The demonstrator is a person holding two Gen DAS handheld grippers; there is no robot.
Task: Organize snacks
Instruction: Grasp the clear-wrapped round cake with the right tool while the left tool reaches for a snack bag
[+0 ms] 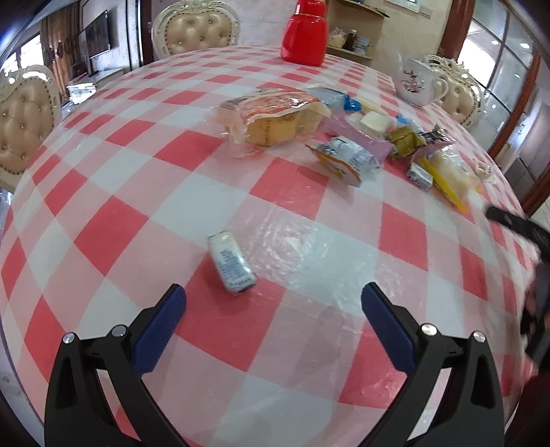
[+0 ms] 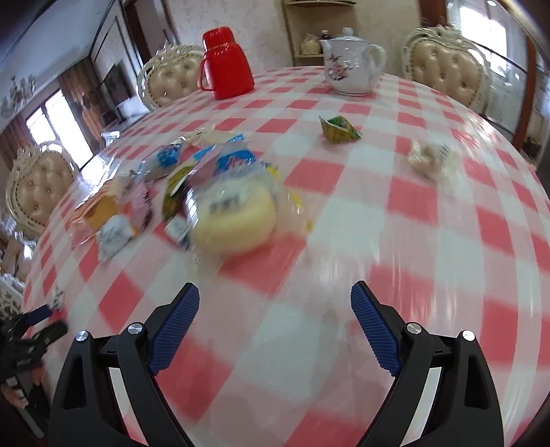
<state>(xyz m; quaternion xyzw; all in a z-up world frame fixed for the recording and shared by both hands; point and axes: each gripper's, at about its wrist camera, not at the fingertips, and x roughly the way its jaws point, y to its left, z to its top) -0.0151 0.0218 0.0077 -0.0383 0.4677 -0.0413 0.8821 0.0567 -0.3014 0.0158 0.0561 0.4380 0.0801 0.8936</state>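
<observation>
My left gripper (image 1: 273, 295) is open and empty above the checked tablecloth; a small white packet (image 1: 232, 262) lies just ahead, nearer its left finger. Farther off lies a pile of snacks: a clear pack of yellow cakes (image 1: 271, 115), a silver-orange packet (image 1: 343, 160), an olive packet (image 1: 405, 141). My right gripper (image 2: 275, 295) is open and empty. In its blurred view a round yellow cake in clear wrap (image 2: 233, 213) lies ahead of its left finger, a green packet (image 2: 338, 129) and a pale wrapped snack (image 2: 429, 158) farther right.
A red jug (image 1: 304, 32) (image 2: 225, 65) and a white teapot (image 1: 416, 80) (image 2: 350, 65) stand at the table's far side. Padded chairs (image 1: 196, 31) ring the table. The right gripper shows at the left wrist view's right edge (image 1: 522, 227).
</observation>
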